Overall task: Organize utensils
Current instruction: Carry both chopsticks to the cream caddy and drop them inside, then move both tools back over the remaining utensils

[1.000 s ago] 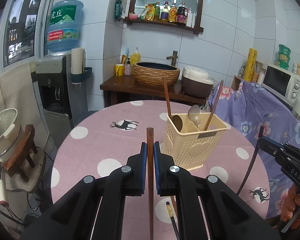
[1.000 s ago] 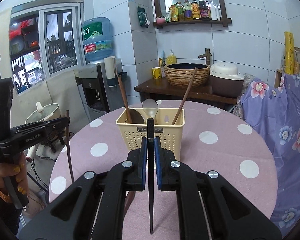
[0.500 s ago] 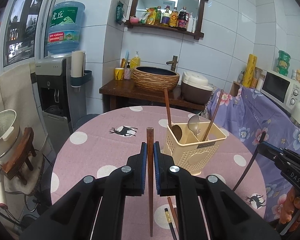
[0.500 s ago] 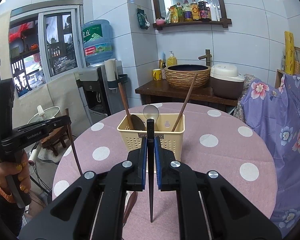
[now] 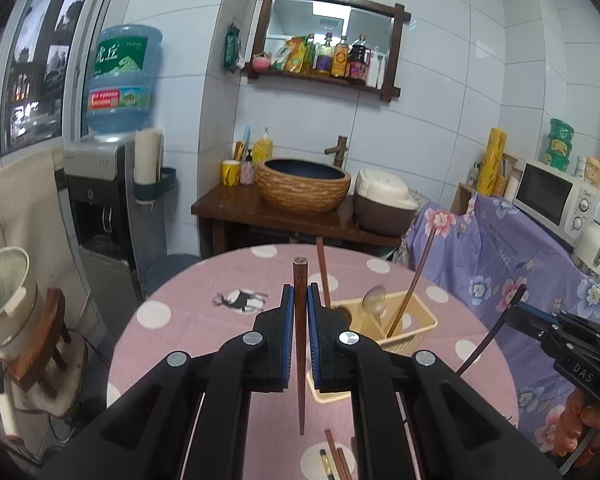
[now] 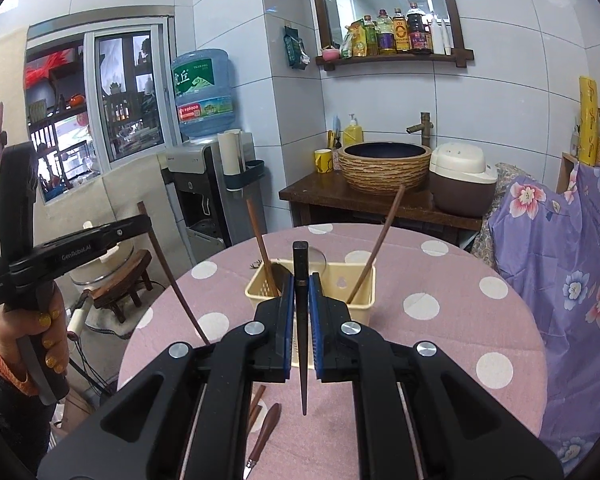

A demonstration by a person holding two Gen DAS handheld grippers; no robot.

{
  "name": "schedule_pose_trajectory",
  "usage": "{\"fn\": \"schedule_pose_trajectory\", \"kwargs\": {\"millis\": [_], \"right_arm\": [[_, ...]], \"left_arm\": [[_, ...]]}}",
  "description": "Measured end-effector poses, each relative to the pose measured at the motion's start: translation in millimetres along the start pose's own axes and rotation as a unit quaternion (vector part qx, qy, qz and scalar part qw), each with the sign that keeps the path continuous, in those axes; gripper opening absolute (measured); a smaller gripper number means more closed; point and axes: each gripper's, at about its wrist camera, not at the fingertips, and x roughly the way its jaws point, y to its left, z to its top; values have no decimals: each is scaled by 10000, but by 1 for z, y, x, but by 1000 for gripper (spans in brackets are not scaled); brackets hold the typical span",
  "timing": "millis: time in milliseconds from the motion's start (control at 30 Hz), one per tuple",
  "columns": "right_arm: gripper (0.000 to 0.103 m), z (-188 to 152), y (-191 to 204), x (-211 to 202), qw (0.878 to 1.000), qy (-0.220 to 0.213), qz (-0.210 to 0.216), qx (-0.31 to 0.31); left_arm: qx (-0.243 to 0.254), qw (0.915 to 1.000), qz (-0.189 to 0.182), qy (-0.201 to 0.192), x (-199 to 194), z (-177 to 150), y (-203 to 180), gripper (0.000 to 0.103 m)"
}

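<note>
Utensils are partly sorted: the cream basket (image 6: 312, 284) near the middle of the round table (image 6: 452, 344) already holds 2 wooden handles and a metal spoon (image 5: 374, 300).

On the left, the left gripper (image 5: 299, 332) is clenched on a brown chopstick (image 5: 300, 344), thick end up and tip hanging clear of the tablecloth. Compared with a second ago, this gripper's view looks down into the basket instead of at its side, so the chopstick has been lifted higher above the table.

On the right, the right gripper (image 6: 301, 328) is clamped on a dark chopstick (image 6: 301, 320), held the same way, and it has risen likewise; the basket sits lower in its view than before.

Both sticks now look high enough for their tips to clear the basket rim, so the next step is probably to carry them forward over the opening and lower them in.

At the near edge of the table, more chopsticks (image 5: 336, 460) and a small wooden-handled tool (image 6: 262, 436) lie unsorted.
</note>
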Motion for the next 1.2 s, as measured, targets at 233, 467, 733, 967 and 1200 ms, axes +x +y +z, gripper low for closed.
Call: {"fn": "schedule_pose_trajectory", "kwargs": {"millis": [233,467,733,967,1200], "right_arm": [[8,75,-5,-22,9985,-530,-159,50],[8,113,-11,-12,9948,-881,-460,239],[8,75,-26,34,9941,-728,-678,439],[8,40,-28,66,9958,-319,-764,398],[8,15,-37,84,9949,-91,-878,496]], "left_arm": [[192,9982,-77,-566,-29,69,-23,8],[201,9952,-107,-956,-23,102,-53,8],[229,9978,-39,-622,36,54,-67,8],[190,9998,-18,-108,72,13,-63,8],[97,9998,-10,197,89,-8,-52,8]]}}
